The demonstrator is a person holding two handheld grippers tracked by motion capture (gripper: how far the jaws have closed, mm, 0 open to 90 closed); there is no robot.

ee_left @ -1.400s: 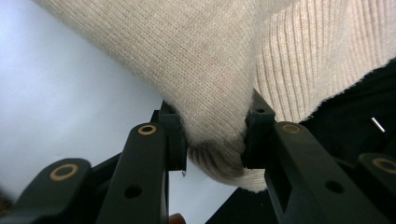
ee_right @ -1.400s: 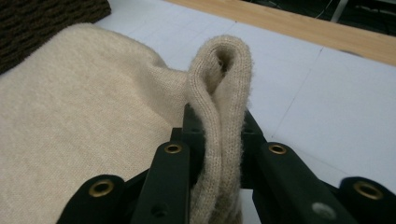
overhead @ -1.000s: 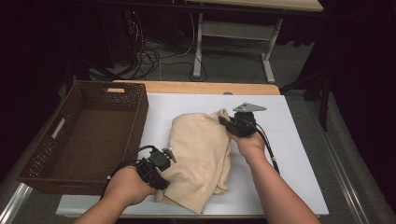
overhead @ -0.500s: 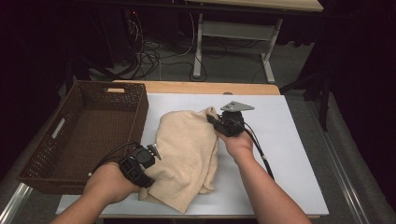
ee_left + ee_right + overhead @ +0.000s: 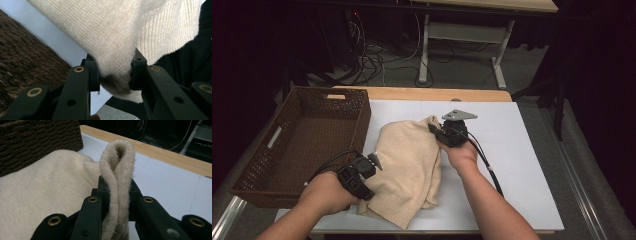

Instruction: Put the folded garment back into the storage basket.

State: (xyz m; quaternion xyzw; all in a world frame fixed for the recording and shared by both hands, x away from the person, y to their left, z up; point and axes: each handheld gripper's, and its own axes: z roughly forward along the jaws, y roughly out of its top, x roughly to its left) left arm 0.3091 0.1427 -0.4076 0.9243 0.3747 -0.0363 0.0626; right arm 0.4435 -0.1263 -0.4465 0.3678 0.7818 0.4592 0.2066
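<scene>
A cream knitted sweater [image 5: 409, 165] lies folded on the white table cover, held at two ends. My left gripper [image 5: 371, 167] grips its near left edge; in the left gripper view the black jaws pinch a thick bunch of the knit [image 5: 115, 72]. My right gripper [image 5: 438, 131] clamps the far right corner; in the right gripper view a doubled fold of the sweater [image 5: 117, 170] stands up between its jaws. Both grippers [image 5: 113, 77] [image 5: 117, 195] are shut on the fabric.
A dark woven basket [image 5: 272, 150] stands at the left of the table, close beside my left hand. The white cover [image 5: 522, 165] stretches out to the right of the sweater. A wooden table edge [image 5: 437, 94] runs along the back, cables and a desk frame behind it.
Both grippers have carried the sweater to the left, toward the basket. The left hand has drawn back and to the left with its edge, and the cloth now lies longer and narrower.
</scene>
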